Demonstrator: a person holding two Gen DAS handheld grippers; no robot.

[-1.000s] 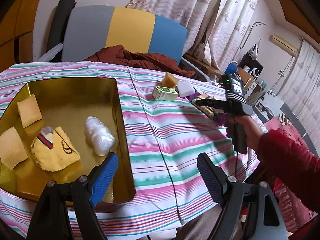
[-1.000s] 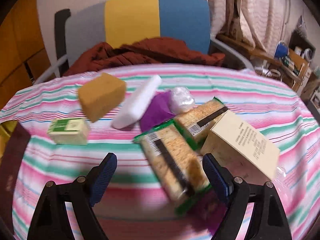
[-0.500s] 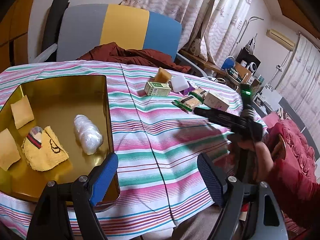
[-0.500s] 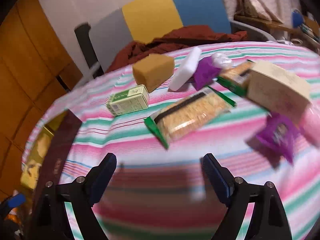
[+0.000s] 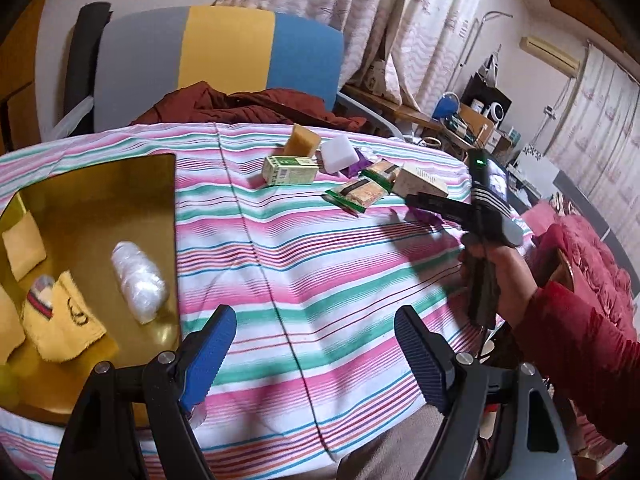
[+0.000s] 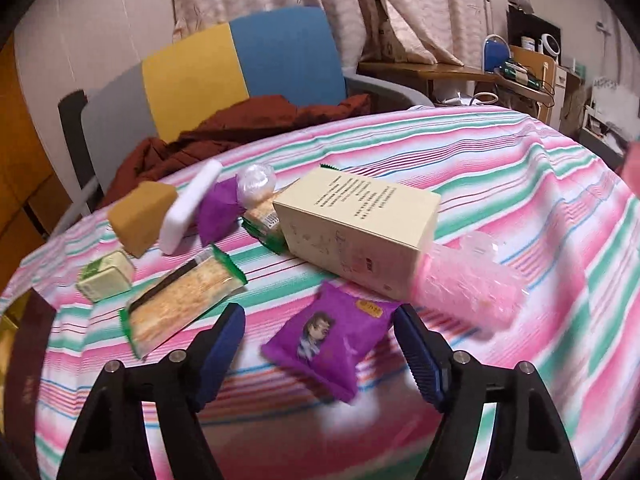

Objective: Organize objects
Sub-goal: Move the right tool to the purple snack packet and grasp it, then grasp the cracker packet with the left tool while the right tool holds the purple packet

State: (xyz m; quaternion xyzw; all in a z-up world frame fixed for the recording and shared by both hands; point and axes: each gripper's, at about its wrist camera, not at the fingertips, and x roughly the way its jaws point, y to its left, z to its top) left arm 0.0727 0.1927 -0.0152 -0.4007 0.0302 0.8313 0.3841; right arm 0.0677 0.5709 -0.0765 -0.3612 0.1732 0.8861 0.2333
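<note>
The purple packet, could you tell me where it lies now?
In the right wrist view, the purple packet lies on the tablecloth between the open right claw's fingers, just before the cream box.

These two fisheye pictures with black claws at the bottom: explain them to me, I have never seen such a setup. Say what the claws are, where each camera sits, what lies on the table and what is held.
No robot here: a person holds a two-finger gripper in each hand, with a camera on each looking along its fingers.

The left wrist picture shows the left gripper, open and empty, over the striped tablecloth. Beside it sits a gold metal tray holding a yellow embroidered cloth and a clear plastic-wrapped roll. The person's right hand appears there too.

The right wrist picture shows the right gripper, also open, holding nothing, with a purple snack packet lying between its fingers. Behind lie a cream cardboard box, a green-edged cracker pack and a tan sponge block.
</note>
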